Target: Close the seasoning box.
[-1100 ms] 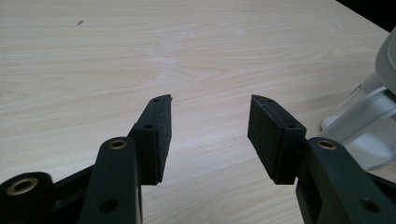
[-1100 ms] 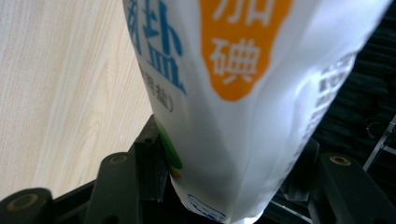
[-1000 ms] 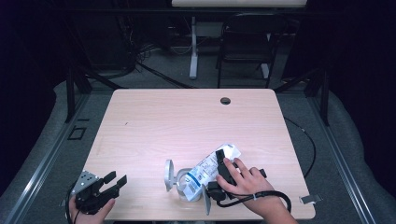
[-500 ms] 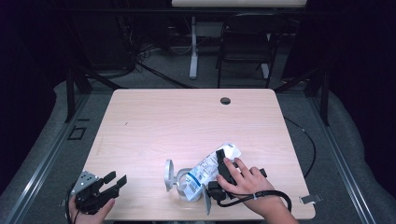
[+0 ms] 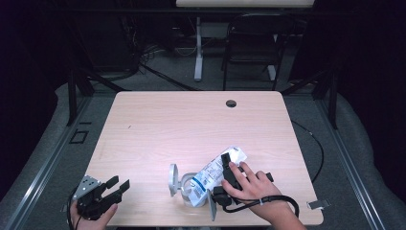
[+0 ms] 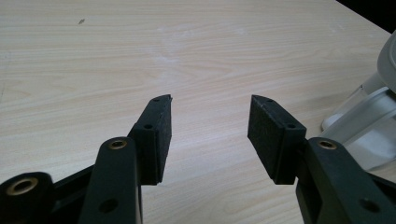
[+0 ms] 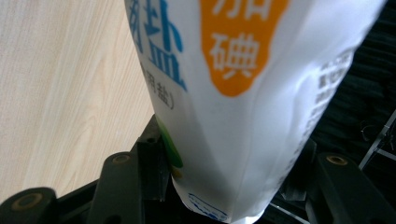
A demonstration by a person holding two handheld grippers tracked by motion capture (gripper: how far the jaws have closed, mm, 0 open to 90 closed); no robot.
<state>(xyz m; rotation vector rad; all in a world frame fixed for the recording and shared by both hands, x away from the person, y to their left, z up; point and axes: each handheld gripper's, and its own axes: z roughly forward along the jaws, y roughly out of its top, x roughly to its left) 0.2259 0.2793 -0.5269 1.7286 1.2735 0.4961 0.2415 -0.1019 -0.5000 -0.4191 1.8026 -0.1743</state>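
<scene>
Holding steady, the right hand-held gripper (image 5: 229, 168) clamps the white bag (image 5: 210, 177) over a glass jar (image 5: 184, 184) at the desk's (image 5: 191, 120) six o'clock edge; nothing has shifted; the left hand-held gripper (image 6: 210, 126) waits open at seven o'clock.

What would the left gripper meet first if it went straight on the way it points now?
Probably nothing soon: the left gripper has open jaws and bare table ahead. The clear container lies off to its right, seemingly outside that line, though depth is unclear.

Pale wooden table (image 5: 158, 129), grey carpeted floor (image 5: 165, 76), black folding chair (image 5: 251, 45), dark surroundings
</scene>
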